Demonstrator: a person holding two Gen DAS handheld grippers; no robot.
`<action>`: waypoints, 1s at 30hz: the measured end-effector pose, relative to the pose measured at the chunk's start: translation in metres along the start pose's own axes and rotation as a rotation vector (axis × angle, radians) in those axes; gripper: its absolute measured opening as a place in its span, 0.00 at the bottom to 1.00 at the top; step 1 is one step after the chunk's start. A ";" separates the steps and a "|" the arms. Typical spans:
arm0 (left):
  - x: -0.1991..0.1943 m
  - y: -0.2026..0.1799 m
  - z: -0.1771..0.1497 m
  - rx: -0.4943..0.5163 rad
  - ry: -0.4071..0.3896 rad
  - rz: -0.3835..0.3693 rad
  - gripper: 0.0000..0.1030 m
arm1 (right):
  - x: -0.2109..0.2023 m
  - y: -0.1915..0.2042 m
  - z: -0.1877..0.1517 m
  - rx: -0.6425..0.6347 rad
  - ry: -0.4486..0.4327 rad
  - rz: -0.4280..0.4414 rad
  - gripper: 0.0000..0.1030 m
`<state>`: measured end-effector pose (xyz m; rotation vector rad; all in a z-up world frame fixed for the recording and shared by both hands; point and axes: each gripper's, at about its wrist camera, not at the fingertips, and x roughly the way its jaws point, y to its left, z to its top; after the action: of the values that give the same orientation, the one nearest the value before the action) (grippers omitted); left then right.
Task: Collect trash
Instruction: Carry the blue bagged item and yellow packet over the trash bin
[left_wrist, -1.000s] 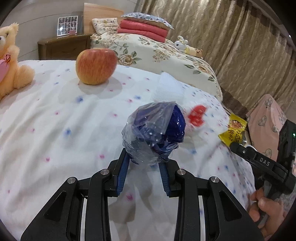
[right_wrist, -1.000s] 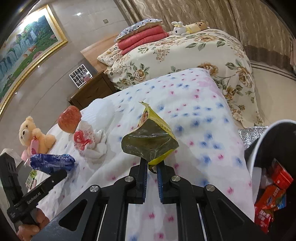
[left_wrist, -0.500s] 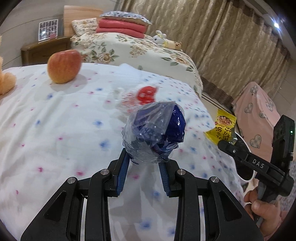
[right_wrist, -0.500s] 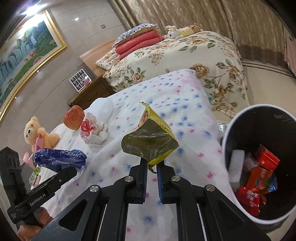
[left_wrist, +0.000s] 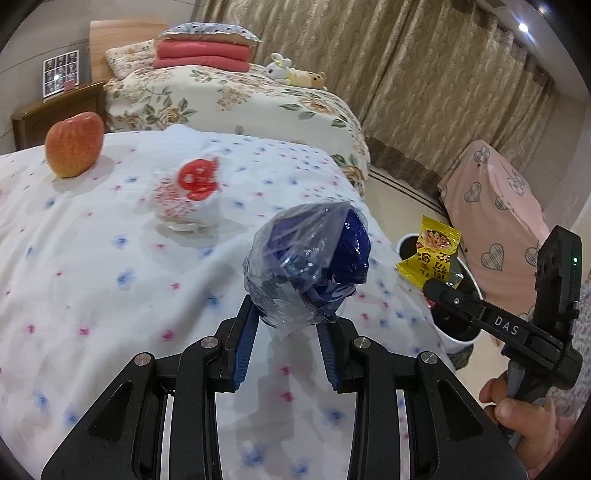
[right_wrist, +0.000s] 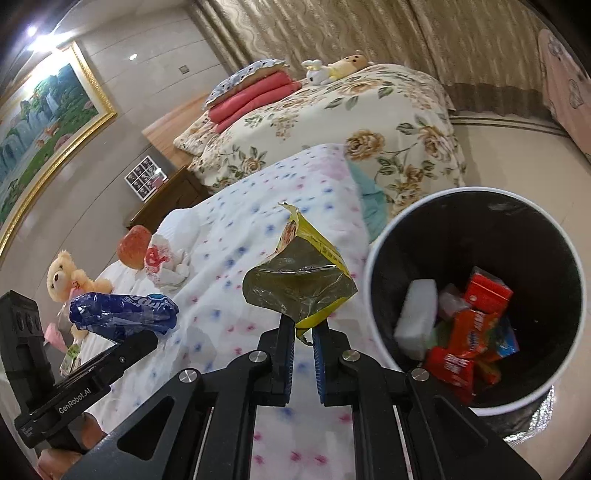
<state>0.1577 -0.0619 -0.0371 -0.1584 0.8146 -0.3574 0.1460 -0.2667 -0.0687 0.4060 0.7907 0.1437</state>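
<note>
My left gripper (left_wrist: 290, 321) is shut on a crumpled blue plastic wrapper (left_wrist: 310, 264) and holds it above the spotted white blanket (left_wrist: 110, 266). The wrapper also shows in the right wrist view (right_wrist: 122, 312). My right gripper (right_wrist: 303, 330) is shut on a yellow snack packet (right_wrist: 301, 284), which also shows in the left wrist view (left_wrist: 432, 254). It hangs by the bed's edge, just left of the white trash bin (right_wrist: 373, 295) with several wrappers inside. A crumpled white bag with red print (left_wrist: 188, 192) lies on the blanket.
An apple (left_wrist: 74, 144) sits on the blanket far left. A teddy bear (right_wrist: 70, 277) sits beyond it. A floral bed (left_wrist: 229, 99) with folded red blankets stands behind. A pink heart-print cover (left_wrist: 495, 206) is at right, curtains along the wall.
Both grippers have swung right toward the bed's edge with their trash. The bin has come fully into the right wrist view, closer to the packet.
</note>
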 end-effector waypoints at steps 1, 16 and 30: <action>0.001 -0.003 0.000 0.005 0.002 -0.005 0.30 | -0.002 -0.002 0.000 0.003 -0.002 -0.002 0.09; 0.019 -0.057 0.000 0.091 0.039 -0.080 0.30 | -0.032 -0.046 -0.004 0.070 -0.038 -0.073 0.09; 0.036 -0.099 0.003 0.150 0.068 -0.127 0.30 | -0.045 -0.078 -0.003 0.118 -0.056 -0.114 0.09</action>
<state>0.1572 -0.1674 -0.0324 -0.0581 0.8436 -0.5448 0.1103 -0.3493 -0.0728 0.4737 0.7675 -0.0206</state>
